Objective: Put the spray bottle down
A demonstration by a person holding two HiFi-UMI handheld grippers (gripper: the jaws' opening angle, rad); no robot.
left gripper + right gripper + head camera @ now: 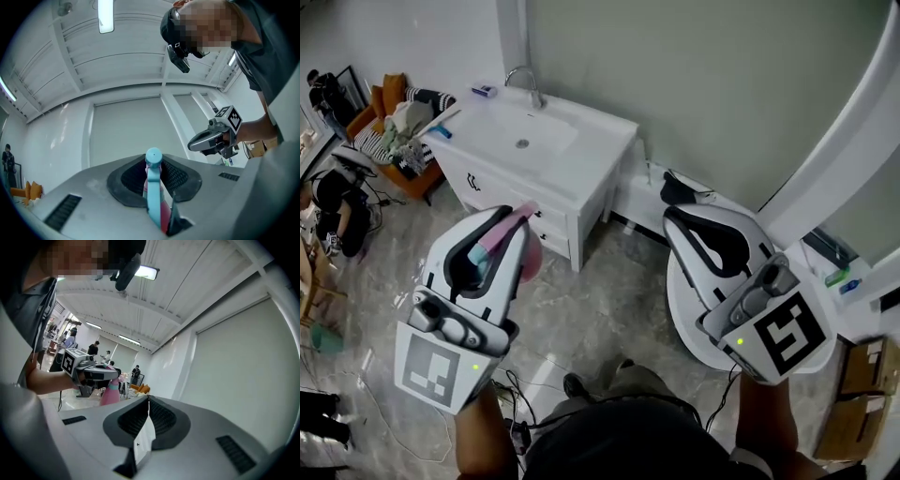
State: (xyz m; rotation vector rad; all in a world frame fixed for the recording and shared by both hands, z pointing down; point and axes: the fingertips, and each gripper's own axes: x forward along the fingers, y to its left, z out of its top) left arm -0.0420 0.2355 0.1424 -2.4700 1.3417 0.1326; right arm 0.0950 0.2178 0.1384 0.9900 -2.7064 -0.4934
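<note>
The left gripper has its fingers clenched on the spray bottle, held in the air facing the sink worktop, probably its landing place. The right gripper has its fingers pressed together on nothing.

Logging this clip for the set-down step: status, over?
Left gripper shut on spray bottle. Right gripper shut, empty. Bottle held in the air, not yet down. White vanity ahead, path looks open.
</note>
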